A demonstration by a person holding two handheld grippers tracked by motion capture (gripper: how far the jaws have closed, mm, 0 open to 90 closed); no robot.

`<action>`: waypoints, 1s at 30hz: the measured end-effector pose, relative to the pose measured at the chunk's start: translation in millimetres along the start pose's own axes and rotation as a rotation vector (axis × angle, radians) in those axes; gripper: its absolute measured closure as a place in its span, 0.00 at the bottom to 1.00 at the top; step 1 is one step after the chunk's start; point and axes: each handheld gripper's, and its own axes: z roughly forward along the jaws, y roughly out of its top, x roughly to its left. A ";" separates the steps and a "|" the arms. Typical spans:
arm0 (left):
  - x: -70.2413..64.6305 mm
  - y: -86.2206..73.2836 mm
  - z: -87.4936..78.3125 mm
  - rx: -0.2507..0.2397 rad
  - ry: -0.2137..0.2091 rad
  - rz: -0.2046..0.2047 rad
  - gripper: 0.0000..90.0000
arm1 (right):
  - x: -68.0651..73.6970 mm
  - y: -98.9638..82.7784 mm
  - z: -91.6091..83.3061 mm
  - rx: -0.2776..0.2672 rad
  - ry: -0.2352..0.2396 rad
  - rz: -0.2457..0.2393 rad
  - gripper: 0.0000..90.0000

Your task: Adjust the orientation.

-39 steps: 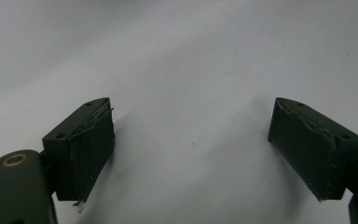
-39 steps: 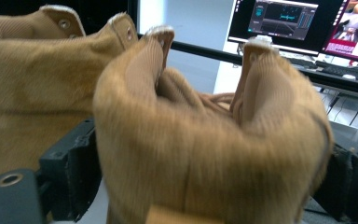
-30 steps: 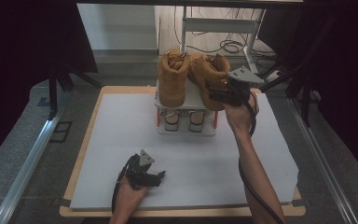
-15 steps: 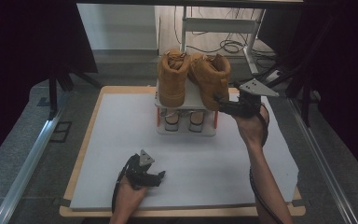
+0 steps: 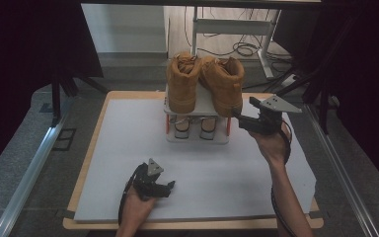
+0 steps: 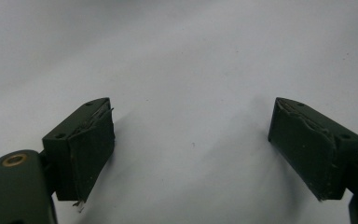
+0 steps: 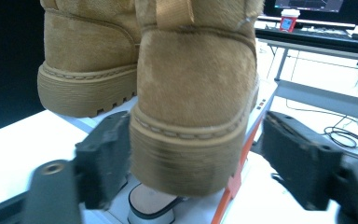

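Observation:
Two tan suede boots stand side by side on a small white rack (image 5: 197, 106). The left boot (image 5: 183, 84) (image 7: 88, 60) is untouched. My right gripper (image 5: 238, 118) (image 7: 196, 140) reaches from the right to the heel of the right boot (image 5: 224, 86) (image 7: 196, 102). Its jaws straddle that heel and have just been closing. One pad is against the sole edge, and a small gap remains at the other. My left gripper (image 5: 170, 186) (image 6: 191, 149) rests open on the white table top (image 5: 118, 163), with nothing between its pads.
A pair of pale shoes (image 5: 196, 127) sits on the rack's lower shelf between orange legs. The table has a wooden rim (image 5: 86, 168). Beyond it stand a desk frame and cables (image 5: 242, 47), with dark curtains at both sides.
My right gripper has moved right and down, from beside the right boot's upper to its heel, and its jaws have narrowed. The left gripper has stayed put.

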 end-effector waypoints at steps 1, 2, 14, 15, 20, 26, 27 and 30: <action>0.0 0.0 0.0 0.000 0.000 0.000 0.16 | -0.1 -1.4 -1.3 0.001 -0.004 0.001 0.33; -0.4 0.0 0.3 -0.005 0.001 -0.006 0.16 | -0.3 -2.5 -2.0 0.003 -0.006 -0.001 0.35; 0.0 0.0 0.0 0.000 0.000 -0.001 0.16 | -4.0 -22.4 -9.5 0.039 0.017 0.005 0.91; -0.1 0.0 0.1 -0.001 0.001 -0.002 0.16 | -3.6 -24.4 -9.5 0.040 0.010 -0.002 0.97; -0.1 0.0 0.1 -0.001 0.001 -0.002 0.16 | -1.3 -29.8 -7.6 0.060 0.005 -0.011 1.00; 0.0 0.0 0.0 -0.001 0.001 -0.001 0.16 | 1.3 -33.2 0.2 0.070 0.011 -0.010 1.00; -0.3 0.0 0.0 -0.001 0.001 -0.005 0.16 | 0.7 -33.1 0.4 0.064 0.019 -0.001 1.00; -0.1 0.0 0.1 -0.001 0.001 -0.002 0.16 | 1.9 -33.0 0.9 0.065 0.020 0.002 1.00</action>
